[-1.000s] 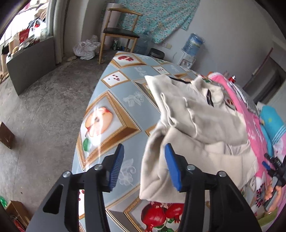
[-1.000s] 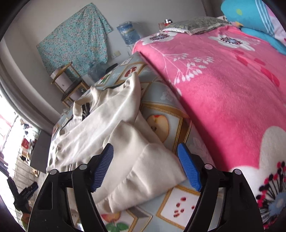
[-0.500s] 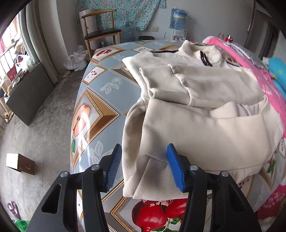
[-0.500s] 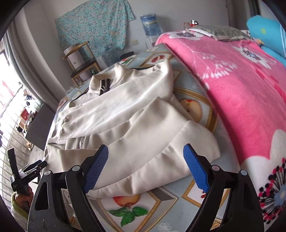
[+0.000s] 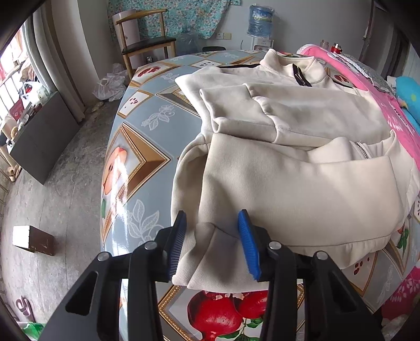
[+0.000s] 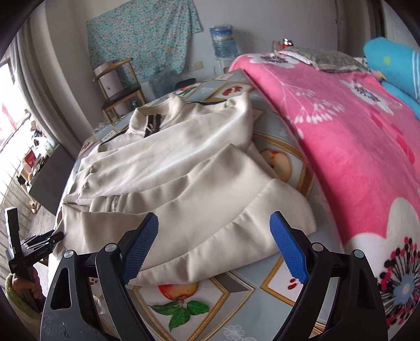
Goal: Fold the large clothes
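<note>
A cream zip jacket (image 5: 283,183) lies folded on the fruit-patterned tablecloth (image 5: 141,157), collar at the far end. My left gripper (image 5: 213,242) straddles the jacket's near left corner. Its jaws are closing with the cloth between the blue pads (image 5: 178,244), and the fabric is not pinched. In the right wrist view the same jacket (image 6: 183,170) fills the middle. My right gripper (image 6: 214,249) hangs wide open over its near hem with nothing gripped. At that view's left edge a hand (image 6: 25,288) holds the left gripper's body.
A pink flowered blanket (image 6: 354,131) covers the bed right of the table, with a blue pillow (image 6: 393,65) behind. A wooden chair (image 5: 147,44), water bottles (image 5: 261,21) and a white bag (image 5: 110,84) stand beyond the table's far end. A small box (image 5: 32,240) lies on the concrete floor.
Both grippers have swung in over the jacket's near edge and levelled out. The left jaws have narrowed around the corner, and the right jaws have opened a little wider.
</note>
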Demonstrator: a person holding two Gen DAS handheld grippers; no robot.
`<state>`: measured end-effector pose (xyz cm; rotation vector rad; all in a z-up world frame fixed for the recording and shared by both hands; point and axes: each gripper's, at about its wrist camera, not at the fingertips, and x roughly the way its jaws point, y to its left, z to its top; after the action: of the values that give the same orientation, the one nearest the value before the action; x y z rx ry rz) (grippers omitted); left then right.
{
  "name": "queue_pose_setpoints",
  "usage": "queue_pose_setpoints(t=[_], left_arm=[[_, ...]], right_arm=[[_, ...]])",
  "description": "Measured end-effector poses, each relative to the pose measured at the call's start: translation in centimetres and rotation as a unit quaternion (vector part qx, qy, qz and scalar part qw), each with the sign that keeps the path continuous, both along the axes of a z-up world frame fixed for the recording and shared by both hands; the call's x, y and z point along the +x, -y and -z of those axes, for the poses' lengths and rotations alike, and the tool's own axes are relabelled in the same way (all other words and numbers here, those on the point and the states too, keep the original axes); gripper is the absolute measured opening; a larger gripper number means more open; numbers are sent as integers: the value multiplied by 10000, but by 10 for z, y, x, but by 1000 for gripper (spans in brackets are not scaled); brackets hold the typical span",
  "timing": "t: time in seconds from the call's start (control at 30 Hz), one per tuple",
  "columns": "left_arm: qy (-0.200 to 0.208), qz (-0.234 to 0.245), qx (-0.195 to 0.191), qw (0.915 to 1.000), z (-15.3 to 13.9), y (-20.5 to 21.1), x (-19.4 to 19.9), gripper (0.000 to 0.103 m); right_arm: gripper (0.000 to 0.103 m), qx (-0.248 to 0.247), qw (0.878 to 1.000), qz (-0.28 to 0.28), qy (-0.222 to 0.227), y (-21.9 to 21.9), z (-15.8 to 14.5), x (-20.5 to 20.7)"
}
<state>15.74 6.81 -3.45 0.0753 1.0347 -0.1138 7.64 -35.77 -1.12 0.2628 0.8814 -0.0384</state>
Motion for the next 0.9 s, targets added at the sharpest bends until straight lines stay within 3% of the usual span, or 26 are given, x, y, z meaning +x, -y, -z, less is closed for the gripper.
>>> queue_pose_setpoints(t=[0.13,0.2,0.27,0.5,0.63,0.9], left_arm=[[-73,-88,-160,9998,2,-3,2,40],[-36,-67,-253,9997,2,-2,0,20],[107,-120,-127,9998,-3,1,-4,13],[445,-439,-535,9966,-34,-19,-27,11],[-145,-612,-724,9954,-1,-29,-24,12],[-118,-479,-675,9965,1,-28,-26,15]], right_arm=[[84,194,9995,235,-85,20,6,-4],[84,290,9989,349,-102,28,9,-6],[84,348,9985,421,-90,35,9,-8],[84,350,9985,430,-32,41,6,-11],[84,479,9988,0,51,21,3,-3],[84,923,9860,-1377,-163,-65,8,25]])
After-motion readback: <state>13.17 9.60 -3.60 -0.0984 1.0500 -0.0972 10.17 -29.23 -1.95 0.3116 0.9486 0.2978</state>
